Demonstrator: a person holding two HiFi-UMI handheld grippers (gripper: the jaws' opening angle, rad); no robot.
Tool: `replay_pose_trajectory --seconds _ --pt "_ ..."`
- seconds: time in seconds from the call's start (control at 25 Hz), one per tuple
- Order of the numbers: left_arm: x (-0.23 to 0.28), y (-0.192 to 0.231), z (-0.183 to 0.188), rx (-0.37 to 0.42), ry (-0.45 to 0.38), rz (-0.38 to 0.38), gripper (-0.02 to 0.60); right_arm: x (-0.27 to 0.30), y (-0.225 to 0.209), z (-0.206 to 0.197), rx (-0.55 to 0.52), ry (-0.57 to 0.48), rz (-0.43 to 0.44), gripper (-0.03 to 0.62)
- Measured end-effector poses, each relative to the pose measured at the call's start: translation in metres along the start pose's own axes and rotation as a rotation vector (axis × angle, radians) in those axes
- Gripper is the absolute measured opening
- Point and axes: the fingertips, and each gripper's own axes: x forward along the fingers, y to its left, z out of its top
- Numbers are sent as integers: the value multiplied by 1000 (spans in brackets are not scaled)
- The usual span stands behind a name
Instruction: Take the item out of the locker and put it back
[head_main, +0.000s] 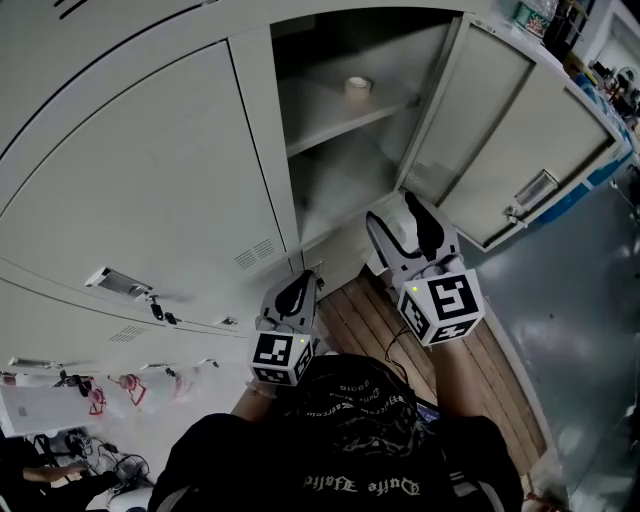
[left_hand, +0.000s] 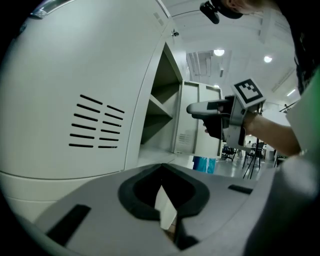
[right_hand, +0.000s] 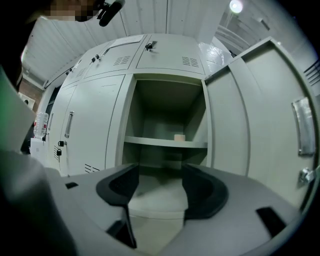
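The tape roll sits alone on the open locker's shelf (door swung wide right). The right gripper faces the opening, jaws wide and empty. The left gripper hangs by the neighbouring closed door, jaws together.

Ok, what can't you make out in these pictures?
Small pale item on the locker shelf: too small in head and right gripper views to identify.
Part of the lower compartment: head view, behind the right hand-held gripper.
That item in left gripper view: hidden by the locker frame.

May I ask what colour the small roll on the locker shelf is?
Cream-white small roll, clearest in the head view.
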Motion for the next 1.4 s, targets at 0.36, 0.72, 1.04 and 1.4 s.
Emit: replay_pose_trajectory --seconds 0.36,0.72,1.04,1.4 --pt "8 -6 9 13 -36 -8 8 -17 1 -42 13 52 -24 275" --pt "14 -6 12 20 -36 28 8 -30 5 -83 81 109 -42 275" --pt "17 -6 17 36 -53 43 8 -36 7 -106 101 144 -53 275" --pt "18 -11 17 46 -49 38 8 -39 10 -117 109 158 -56 244"
